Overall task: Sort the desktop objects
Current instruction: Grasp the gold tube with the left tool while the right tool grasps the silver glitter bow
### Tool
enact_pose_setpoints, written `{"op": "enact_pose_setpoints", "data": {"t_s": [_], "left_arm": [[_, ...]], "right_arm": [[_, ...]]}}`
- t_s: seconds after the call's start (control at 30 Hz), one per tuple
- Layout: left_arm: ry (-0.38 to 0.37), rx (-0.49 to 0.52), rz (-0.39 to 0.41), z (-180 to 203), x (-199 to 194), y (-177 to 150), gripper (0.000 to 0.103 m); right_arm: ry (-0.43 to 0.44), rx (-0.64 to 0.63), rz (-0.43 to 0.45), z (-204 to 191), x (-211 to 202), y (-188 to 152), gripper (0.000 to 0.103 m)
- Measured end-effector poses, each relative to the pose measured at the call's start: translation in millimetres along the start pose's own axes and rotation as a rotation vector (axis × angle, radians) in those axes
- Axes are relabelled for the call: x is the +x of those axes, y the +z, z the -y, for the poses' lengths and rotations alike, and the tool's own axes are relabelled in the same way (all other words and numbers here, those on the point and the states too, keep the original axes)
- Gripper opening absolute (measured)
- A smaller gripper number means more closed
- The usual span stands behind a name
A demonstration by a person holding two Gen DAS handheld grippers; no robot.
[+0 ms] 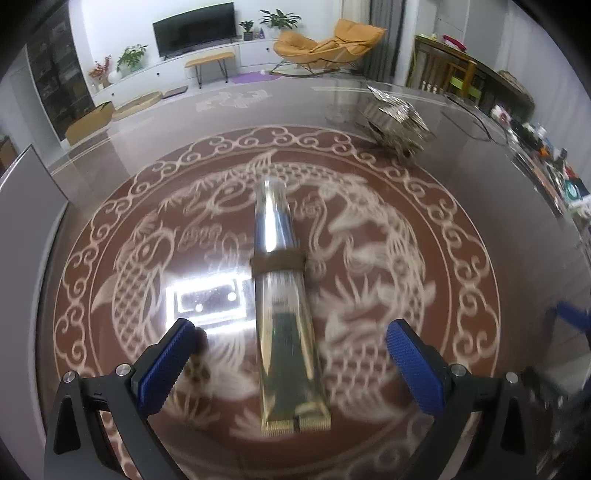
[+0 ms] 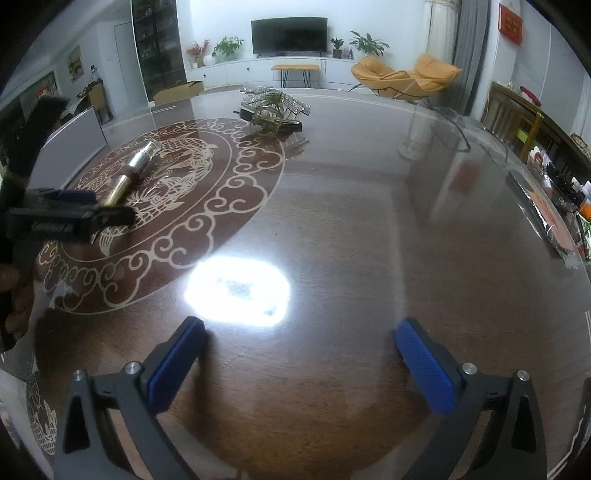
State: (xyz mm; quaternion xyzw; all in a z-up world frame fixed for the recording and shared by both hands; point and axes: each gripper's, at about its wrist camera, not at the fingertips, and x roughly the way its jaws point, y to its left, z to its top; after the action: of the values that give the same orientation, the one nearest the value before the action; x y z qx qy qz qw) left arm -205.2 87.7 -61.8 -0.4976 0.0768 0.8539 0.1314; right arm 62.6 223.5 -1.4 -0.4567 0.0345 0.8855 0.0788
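The left gripper hangs low with its jaws spread wide, blue pads facing inward. The right gripper is likewise wide apart, gripping nothing.

Black television, orange lounge chair, potted plants beyond the glossy table

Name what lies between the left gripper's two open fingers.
The gold-and-silver tube lies lengthwise between the left gripper fingers, crimped end nearest, untouched by either pad, as the left wrist view shows.
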Motion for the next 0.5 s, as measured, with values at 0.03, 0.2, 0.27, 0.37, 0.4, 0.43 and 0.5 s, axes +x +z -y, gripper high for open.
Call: {"op": "enact_pose_setpoints", "data": {"t_s": [0.03, 0.2, 0.27, 0.37, 0.4, 0.43, 0.5], "left_arm": [[0.005, -0.008, -0.002, 1, 2, 4, 0.103], [0.004, -0.009, -0.028, 4, 11, 21, 0.103], [0.004, -0.009, -0.028, 3, 13, 25, 0.103], [0.018, -0.02, 0.006, 1, 10, 24, 0.082], [0.023, -0.024, 0.029, 2, 7, 25, 0.071], [0.028, -0.03, 0.044, 1, 3, 24, 0.052], [0.035, -0.039, 0.058, -3, -2, 19, 0.032]], "right_arm": [[0.0, 0.0, 0.0, 0, 0, 0, 0.103], [-0.001, 0.001, 0.0, 0, 0, 0, 0.103], [-0.001, 0.001, 0.0, 0, 1, 0, 0.103], [-0.001, 0.002, 0.0, 0, 1, 0, 0.103], [-0.001, 0.002, 0.0, 0, 0, 0, 0.103], [0.002, 0.003, 0.001, 0, 0, 1, 0.103], [0.039, 0.02, 0.008, 2, 8, 11, 0.103]]}}
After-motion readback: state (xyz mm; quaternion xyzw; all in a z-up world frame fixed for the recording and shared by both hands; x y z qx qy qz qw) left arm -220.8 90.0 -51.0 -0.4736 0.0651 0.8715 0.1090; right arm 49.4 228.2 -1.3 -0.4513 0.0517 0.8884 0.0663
